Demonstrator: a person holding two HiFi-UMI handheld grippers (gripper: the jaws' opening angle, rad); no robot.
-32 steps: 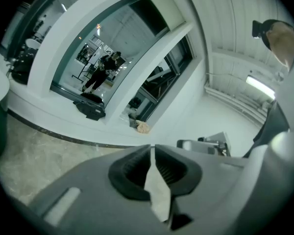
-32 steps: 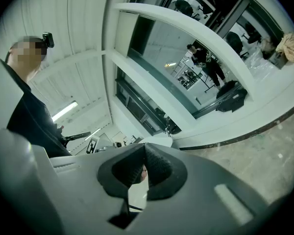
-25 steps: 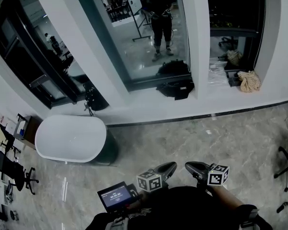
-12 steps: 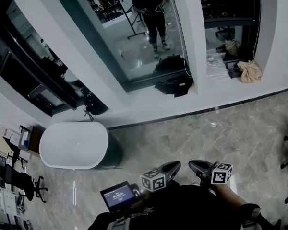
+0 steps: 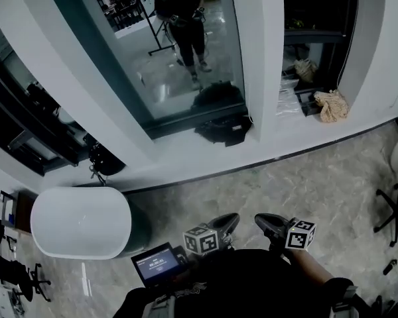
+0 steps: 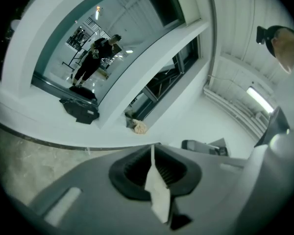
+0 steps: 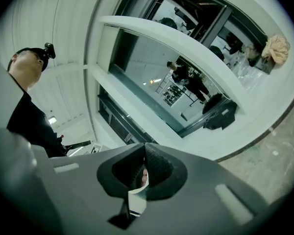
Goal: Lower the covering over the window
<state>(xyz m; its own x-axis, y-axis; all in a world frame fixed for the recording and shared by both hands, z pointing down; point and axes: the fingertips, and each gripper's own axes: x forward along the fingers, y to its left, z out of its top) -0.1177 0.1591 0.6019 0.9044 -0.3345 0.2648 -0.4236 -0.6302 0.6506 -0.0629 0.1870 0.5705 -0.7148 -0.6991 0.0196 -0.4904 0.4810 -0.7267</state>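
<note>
The wide window (image 5: 179, 52) in front of me is bare glass that mirrors a standing person; no covering shows over it. It also appears in the left gripper view as the window (image 6: 88, 48) and in the right gripper view as the window (image 7: 152, 67). A darker window (image 5: 312, 18) lies to its right, with a thin cord (image 5: 345, 52) hanging along its pillar. My left gripper (image 5: 222, 222) and right gripper (image 5: 265, 222) are held low against my body, far from the windows. Both point forward. The left gripper (image 6: 152, 153) and the right gripper (image 7: 144, 153) each have jaws together with nothing between them.
A black bag (image 5: 219, 128) lies on the sill (image 5: 186, 154) under the wide window. A beige cloth (image 5: 330, 105) sits at the right window's foot. A white oval tub (image 5: 79, 220) stands left on the stone floor; an office chair (image 5: 395, 214) stands far right. A small screen (image 5: 156, 264) hangs at my waist.
The head view has swung right and slightly down, so windows, bag and tub have slid left in the picture. Both grippers stay low by my body.
</note>
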